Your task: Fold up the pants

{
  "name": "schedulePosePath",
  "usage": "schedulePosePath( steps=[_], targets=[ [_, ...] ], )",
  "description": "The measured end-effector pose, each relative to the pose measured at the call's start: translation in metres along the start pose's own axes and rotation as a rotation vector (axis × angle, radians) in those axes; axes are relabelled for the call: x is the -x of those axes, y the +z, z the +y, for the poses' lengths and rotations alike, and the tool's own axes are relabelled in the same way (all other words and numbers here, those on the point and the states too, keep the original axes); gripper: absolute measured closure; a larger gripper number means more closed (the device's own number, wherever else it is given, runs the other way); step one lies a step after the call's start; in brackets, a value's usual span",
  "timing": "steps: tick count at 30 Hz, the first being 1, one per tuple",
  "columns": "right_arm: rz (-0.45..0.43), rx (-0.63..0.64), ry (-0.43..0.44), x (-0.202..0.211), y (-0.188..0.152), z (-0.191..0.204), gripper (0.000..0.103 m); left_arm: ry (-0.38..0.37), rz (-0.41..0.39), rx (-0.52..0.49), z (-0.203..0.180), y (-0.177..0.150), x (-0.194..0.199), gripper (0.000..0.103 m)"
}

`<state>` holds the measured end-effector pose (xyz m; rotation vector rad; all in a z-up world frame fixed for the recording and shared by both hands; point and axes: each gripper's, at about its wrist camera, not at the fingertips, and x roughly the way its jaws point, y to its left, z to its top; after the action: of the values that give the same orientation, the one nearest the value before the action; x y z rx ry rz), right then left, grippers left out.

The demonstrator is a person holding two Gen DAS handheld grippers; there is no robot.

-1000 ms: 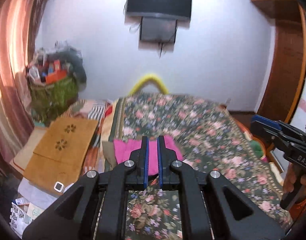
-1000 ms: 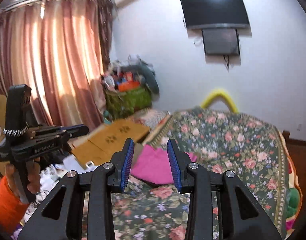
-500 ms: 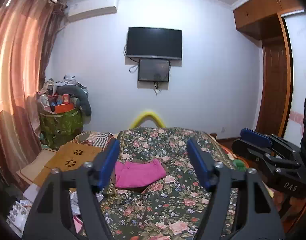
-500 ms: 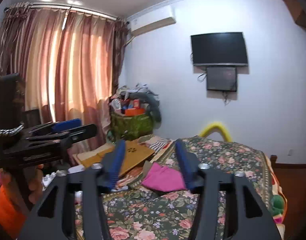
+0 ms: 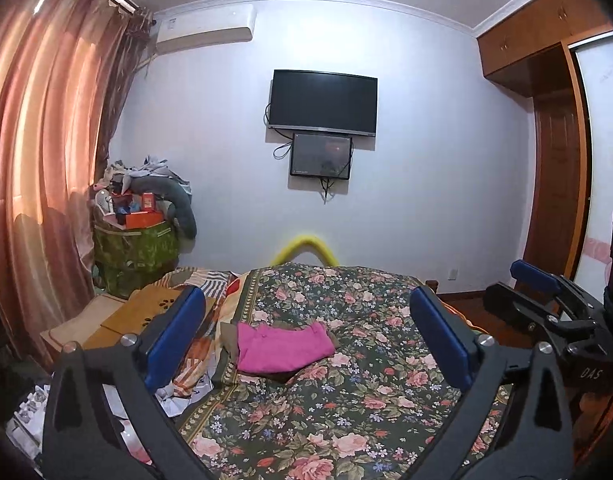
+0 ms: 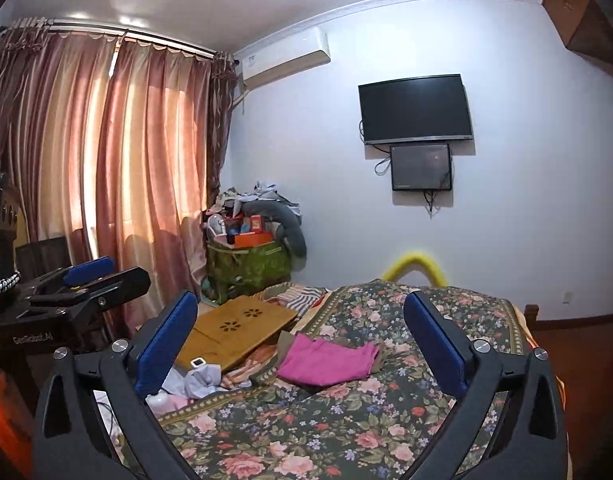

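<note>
With both hand-held grippers (image 5: pixel 310 336) (image 6: pixel 302 336) just opened wide and empty, leave the folded pink cloth pants (image 5: pixel 282 346) flat near the left edge of the floral-covered bed (image 5: pixel 346 408).

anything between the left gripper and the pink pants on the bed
Nothing visible. The left gripper, jaws wide open and empty, faces the pink pants across bare floral bedspread; the wooden board lies off to the side.

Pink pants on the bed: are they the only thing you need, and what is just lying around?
For the job: pink pants, folded on the floral bedspread; left gripper and right gripper, both open and empty.

Just lying about: wooden lap desk, green bag of clutter, TV.
</note>
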<state>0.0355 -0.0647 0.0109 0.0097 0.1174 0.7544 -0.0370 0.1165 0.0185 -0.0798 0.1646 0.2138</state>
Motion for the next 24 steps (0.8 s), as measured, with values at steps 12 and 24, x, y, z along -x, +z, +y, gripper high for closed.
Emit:
schedulePosePath(
  steps=[12, 24],
  targets=[
    [0.003, -0.010, -0.018, 0.008, -0.005, 0.000, 0.000, 0.025, 0.024, 0.005, 0.001, -0.006, -0.009, 0.000],
    [0.030, -0.024, -0.022, 0.006, -0.009, -0.003, 0.000, 0.035, 0.038, 0.010, 0.004, -0.011, -0.016, 0.000]
  ],
)
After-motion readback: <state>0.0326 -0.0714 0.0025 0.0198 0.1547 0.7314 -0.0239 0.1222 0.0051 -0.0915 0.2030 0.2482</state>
